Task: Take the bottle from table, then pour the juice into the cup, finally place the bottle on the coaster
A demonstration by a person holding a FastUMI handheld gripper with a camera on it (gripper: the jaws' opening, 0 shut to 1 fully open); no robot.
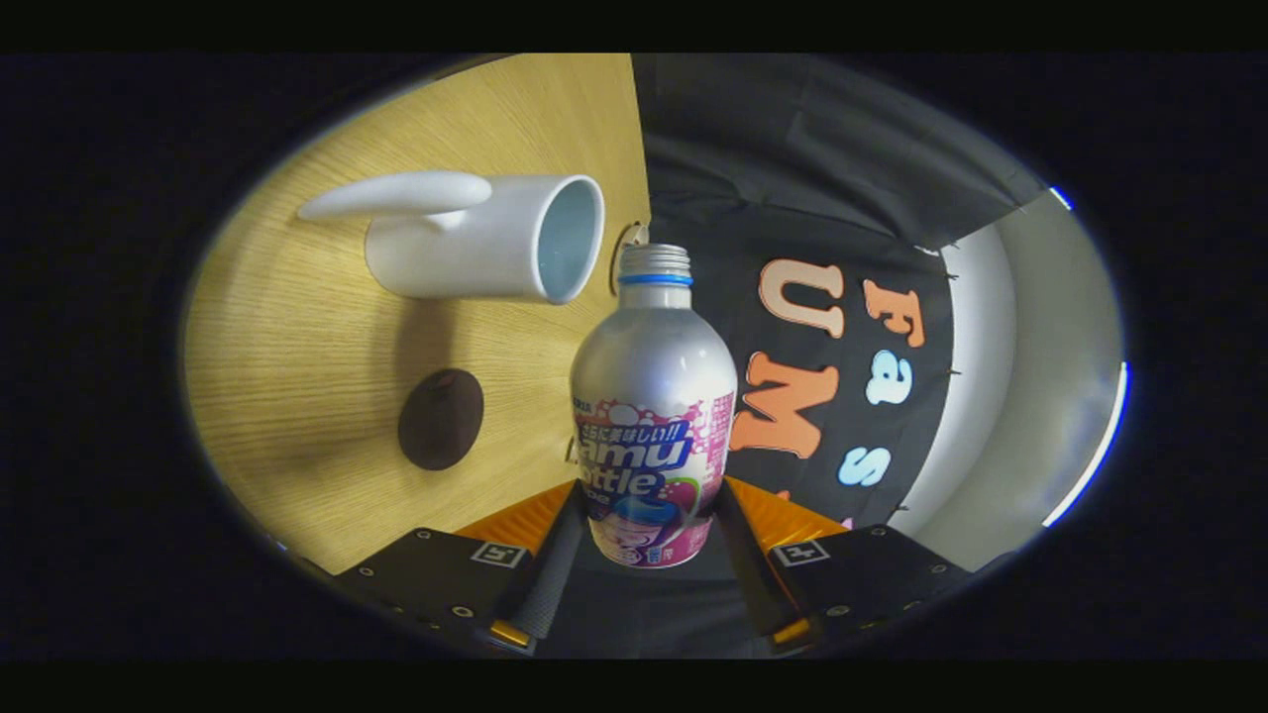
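Both fingers of our tongs (649, 579) pinched the uncapped juice bottle (652, 416) low, mouth beside the white cup (495, 238) above the bench (297, 376); we judged any slip might spill juice short.

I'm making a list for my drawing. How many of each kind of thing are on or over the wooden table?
Silver metal bottle with a pink and blue label, held between the fingers of the hand-held gripper: 1
White ceramic cup with a handle: 1
Dark brown round coaster on the wooden table: 1
Total: 3
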